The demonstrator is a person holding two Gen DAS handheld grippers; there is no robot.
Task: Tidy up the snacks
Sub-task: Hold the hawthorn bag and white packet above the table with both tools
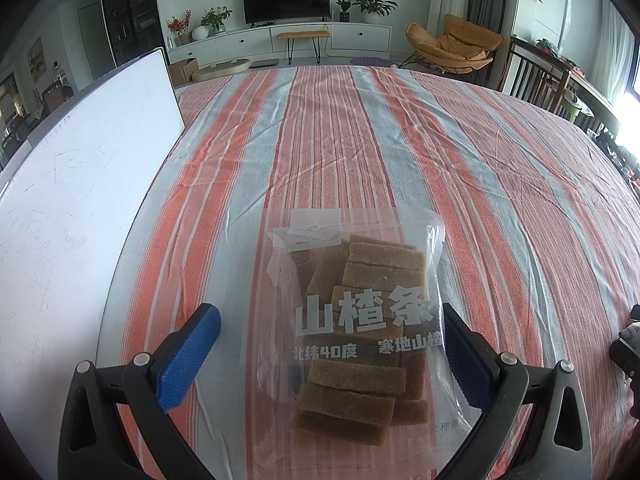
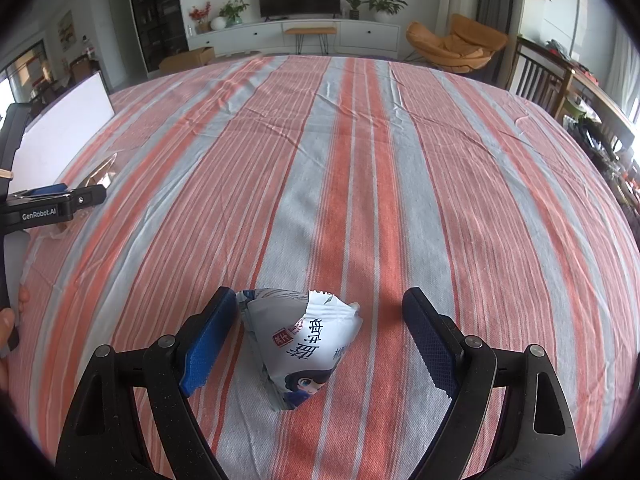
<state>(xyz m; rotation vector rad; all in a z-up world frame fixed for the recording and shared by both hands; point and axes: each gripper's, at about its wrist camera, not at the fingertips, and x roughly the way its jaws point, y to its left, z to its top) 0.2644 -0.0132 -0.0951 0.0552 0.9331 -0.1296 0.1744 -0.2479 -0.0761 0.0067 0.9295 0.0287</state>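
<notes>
A clear bag of brown hawthorn strips with white Chinese lettering lies flat on the striped tablecloth. My left gripper is open, its blue pads on either side of the bag's near half. A small white and blue snack packet with a cartoon face lies on the cloth. My right gripper is open around it, the left pad close against the packet's edge. The left gripper also shows at the far left of the right wrist view, over the clear bag.
A white board lies along the table's left side, also in the right wrist view. Wooden chairs stand at the table's right. Beyond the far edge are a TV cabinet and an orange lounge chair.
</notes>
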